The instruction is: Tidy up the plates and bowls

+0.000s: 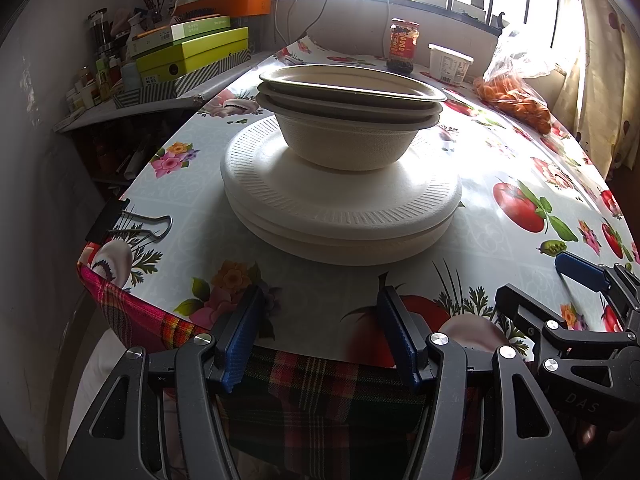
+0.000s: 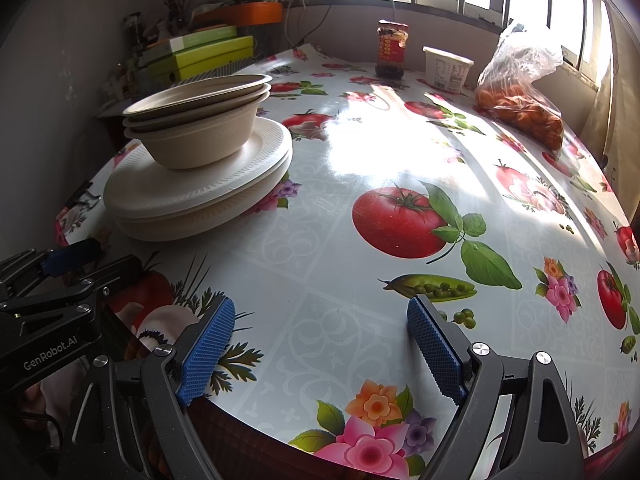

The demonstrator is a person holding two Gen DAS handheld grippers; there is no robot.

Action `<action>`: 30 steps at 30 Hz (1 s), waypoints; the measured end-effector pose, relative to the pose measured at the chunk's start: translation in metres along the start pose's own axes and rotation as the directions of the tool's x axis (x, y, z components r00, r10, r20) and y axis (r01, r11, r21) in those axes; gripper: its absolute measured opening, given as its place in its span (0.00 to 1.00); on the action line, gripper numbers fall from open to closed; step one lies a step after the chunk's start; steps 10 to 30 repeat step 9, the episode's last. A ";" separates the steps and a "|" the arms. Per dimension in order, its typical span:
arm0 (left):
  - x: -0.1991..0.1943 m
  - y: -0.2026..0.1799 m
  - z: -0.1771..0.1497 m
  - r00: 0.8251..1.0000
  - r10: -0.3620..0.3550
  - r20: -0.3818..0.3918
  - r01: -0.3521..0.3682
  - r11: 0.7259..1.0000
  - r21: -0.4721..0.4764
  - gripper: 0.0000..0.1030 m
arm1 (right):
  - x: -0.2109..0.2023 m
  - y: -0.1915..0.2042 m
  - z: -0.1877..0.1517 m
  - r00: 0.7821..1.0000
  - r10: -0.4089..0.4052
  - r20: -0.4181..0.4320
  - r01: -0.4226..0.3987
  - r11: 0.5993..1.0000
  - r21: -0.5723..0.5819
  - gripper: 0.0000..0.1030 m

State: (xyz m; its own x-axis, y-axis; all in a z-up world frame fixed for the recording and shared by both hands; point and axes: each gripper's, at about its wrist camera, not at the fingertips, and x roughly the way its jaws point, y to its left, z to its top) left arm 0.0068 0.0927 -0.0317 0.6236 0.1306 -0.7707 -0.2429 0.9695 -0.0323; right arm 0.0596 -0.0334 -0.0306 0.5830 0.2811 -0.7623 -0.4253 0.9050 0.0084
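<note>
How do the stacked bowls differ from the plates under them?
The bowls are deep and beige with smooth walls; the plates are flat, whiter, with ribbed rims. The plates are wider, so their rims stick out all round the bowls. The bowls stand on the plates; the plates lie on the table. The bowls' stack shows three rims, the plates' fewer. Both are nested disposable ware, untouched by either gripper.

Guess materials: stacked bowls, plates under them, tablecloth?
Bowls: likely molded pulp fibre, matte beige, faintly grainy walls.
Plates: probably foam or pulp, matte white, pressed ribbed rims.
Tablecloth: looks like printed vinyl or oilcloth, glossy; window glare reflects off it.
</note>
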 end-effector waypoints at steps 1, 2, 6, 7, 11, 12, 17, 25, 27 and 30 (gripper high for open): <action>0.000 0.000 0.000 1.000 -0.001 0.000 0.001 1.000 -0.001 0.58 | 0.000 0.000 0.000 1.000 0.000 0.000 0.000 1.000 0.000 0.86; 0.000 0.001 0.000 1.000 -0.001 0.000 0.001 1.000 -0.001 0.58 | 0.000 0.000 0.000 1.000 0.000 0.000 0.000 1.000 0.000 0.86; 0.000 0.001 0.001 1.000 -0.001 0.000 0.001 1.000 -0.001 0.58 | 0.000 -0.003 -0.001 1.000 -0.001 -0.001 0.001 1.000 0.003 0.86; 0.000 0.001 0.000 1.000 0.000 0.000 0.000 1.000 -0.001 0.58 | 0.000 -0.003 -0.001 1.000 -0.001 -0.001 0.001 1.000 0.003 0.86; 0.000 0.001 0.001 1.000 -0.001 0.000 0.001 1.000 -0.002 0.58 | 0.000 -0.002 0.000 1.000 0.000 -0.001 0.000 1.000 0.002 0.86; 0.000 0.001 0.001 1.000 -0.001 0.000 0.001 1.000 -0.002 0.58 | 0.000 -0.002 0.000 1.000 0.000 -0.001 0.000 1.000 0.002 0.86; 0.000 0.001 0.001 1.000 -0.001 0.000 0.001 1.000 -0.002 0.58 | 0.000 -0.002 0.000 1.000 0.000 -0.001 0.000 1.000 0.002 0.86; 0.000 0.001 0.001 1.000 -0.001 0.000 0.001 1.000 -0.002 0.58 | 0.000 -0.002 0.000 1.000 0.000 -0.001 0.000 1.000 0.002 0.86; 0.000 0.001 0.001 1.000 -0.001 0.000 0.001 1.000 -0.002 0.58 | 0.000 -0.002 0.000 1.000 0.000 -0.001 0.000 1.000 0.002 0.86; 0.000 0.001 0.001 1.000 -0.001 0.000 0.001 1.000 -0.002 0.58 | 0.000 -0.002 0.000 1.000 0.000 -0.001 0.000 1.000 0.002 0.86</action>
